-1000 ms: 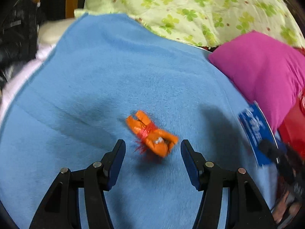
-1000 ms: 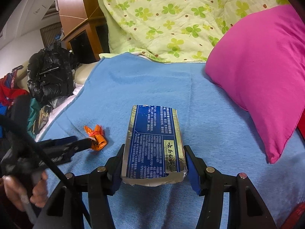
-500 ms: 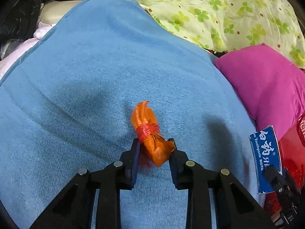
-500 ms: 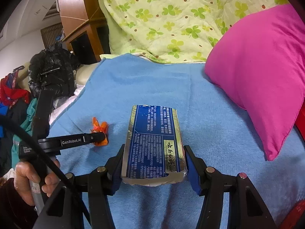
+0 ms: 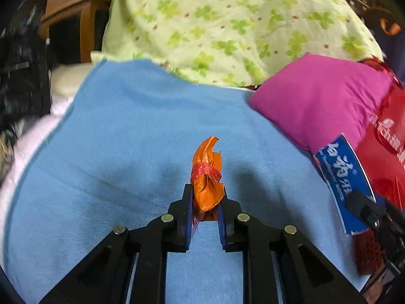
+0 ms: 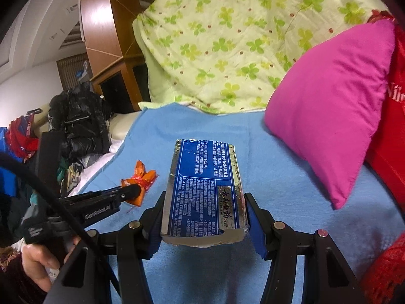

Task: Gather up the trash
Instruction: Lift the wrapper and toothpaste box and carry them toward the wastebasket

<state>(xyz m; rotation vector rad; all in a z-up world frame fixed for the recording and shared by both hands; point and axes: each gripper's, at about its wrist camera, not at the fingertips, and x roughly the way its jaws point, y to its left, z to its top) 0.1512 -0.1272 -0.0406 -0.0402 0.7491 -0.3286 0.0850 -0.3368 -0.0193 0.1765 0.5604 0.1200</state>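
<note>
My left gripper is shut on an orange wrapper tied with a red band, held just above the blue blanket. The wrapper and the left gripper also show in the right wrist view. My right gripper is shut on a flat blue and silver box with printed text. The same box shows at the right of the left wrist view.
A magenta pillow lies on the right of the blanket, with a red bag beside it. A green clover quilt is heaped at the back. Black bags and clothes pile up on the left.
My left gripper closed on the orange wrapper and lifted it off the blanket. My right gripper kept its hold on the blue box and rose a little.
</note>
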